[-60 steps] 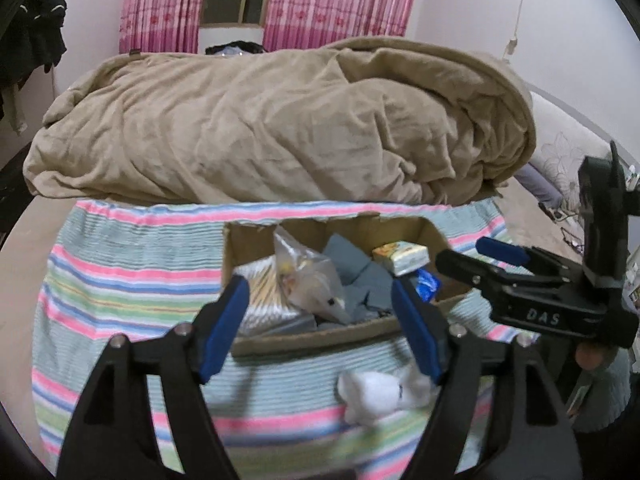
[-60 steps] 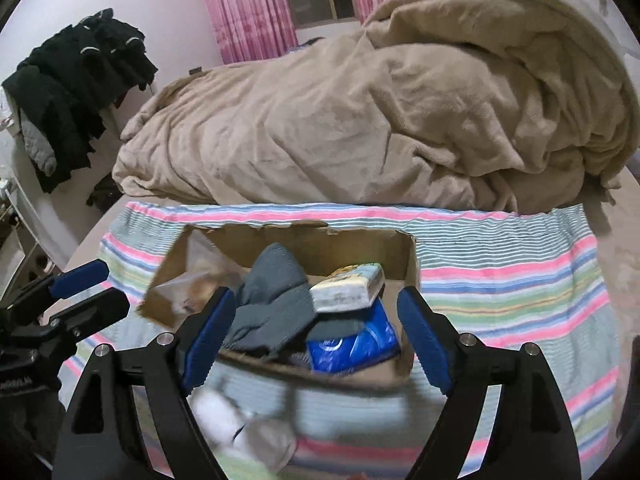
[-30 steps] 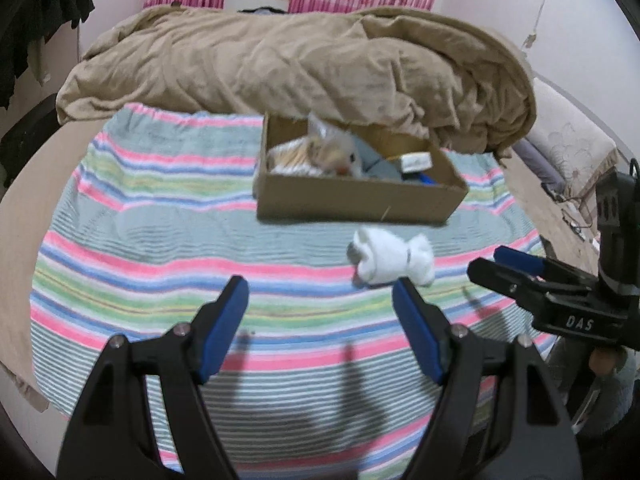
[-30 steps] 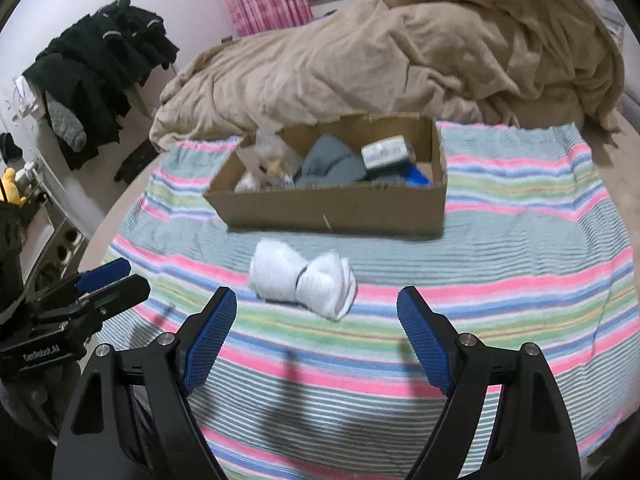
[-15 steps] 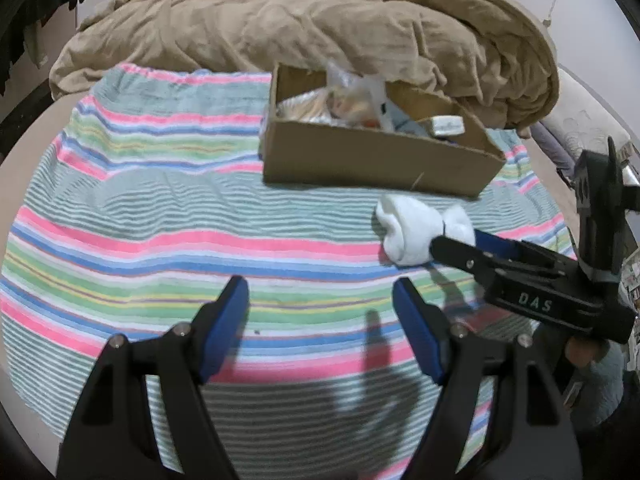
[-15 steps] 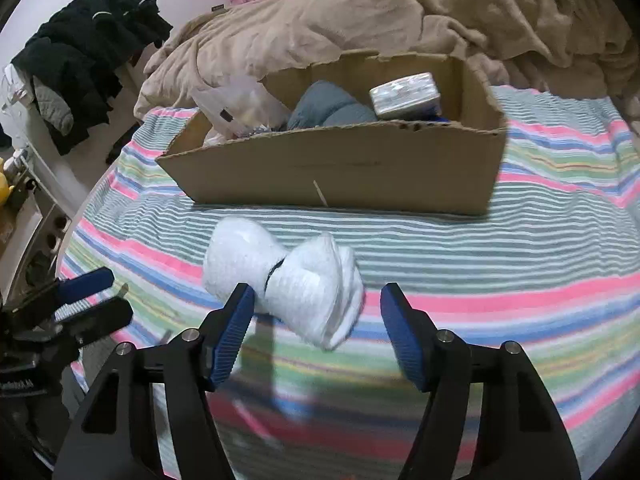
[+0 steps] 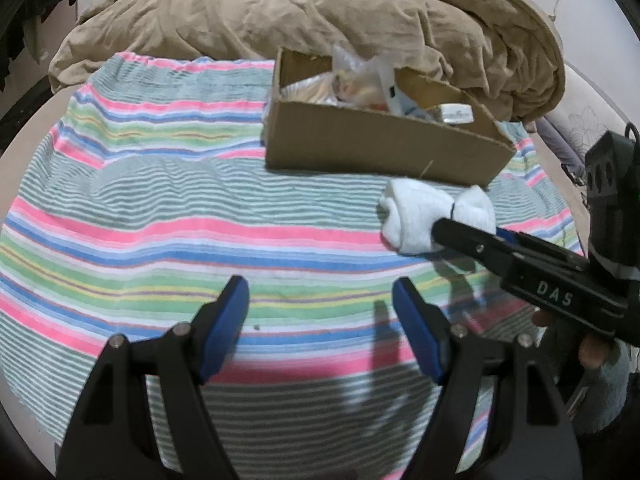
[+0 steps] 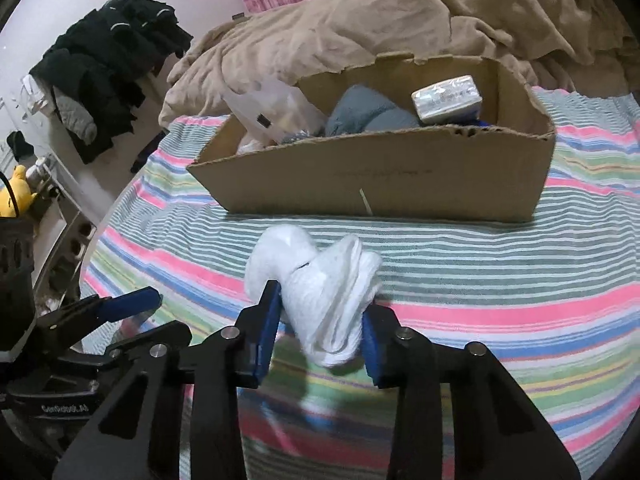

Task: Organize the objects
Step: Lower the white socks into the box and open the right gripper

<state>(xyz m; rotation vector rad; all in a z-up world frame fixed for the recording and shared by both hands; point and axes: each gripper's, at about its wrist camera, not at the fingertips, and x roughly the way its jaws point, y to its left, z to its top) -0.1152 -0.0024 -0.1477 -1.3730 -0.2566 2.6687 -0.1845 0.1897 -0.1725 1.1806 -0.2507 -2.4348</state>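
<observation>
Right tongs (image 8: pixel 320 320): closed on the white sock bundle (image 8: pixel 320 284), one blue pad pressing each side of it, so the bundle is squeezed narrow in the middle and bulges out beyond the tips
Left tongs (image 7: pixel 320 320): spread wide, nothing between the blue pads, held over the striped blanket (image 7: pixel 160 216) well to the left of the bundle
White sock bundle: a rolled pair with a dark band round its waist, in front of the cardboard box (image 8: pixel 384 176), close to its near wall but not touching it; whether it rests on the blanket or is raised off it cannot be told
Same bundle from the left camera (image 7: pixel 432 216): the right tongs (image 7: pixel 460 236) come in from the right side and their black tip covers its lower right part
Cardboard box: open on top, standing on the striped blanket, its near wall plain brown with a small pale mark low down
In the box: a grey-blue cloth (image 8: pixel 368 112) in the middle, a small wrapped packet (image 8: pixel 446 98) lying on top at the right, a clear plastic bag (image 8: pixel 272 108) sticking up at the left end
Striped blanket: pink, green, blue and white bands, spread flat over the bed
Tan duvet (image 8: pixel 400 20): heaped in folds behind the box
Dark clothes (image 8: pixel 108 68): hanging by the wall at the left
Yellow plush toy (image 8: pixel 16 196): at the far left edge
</observation>
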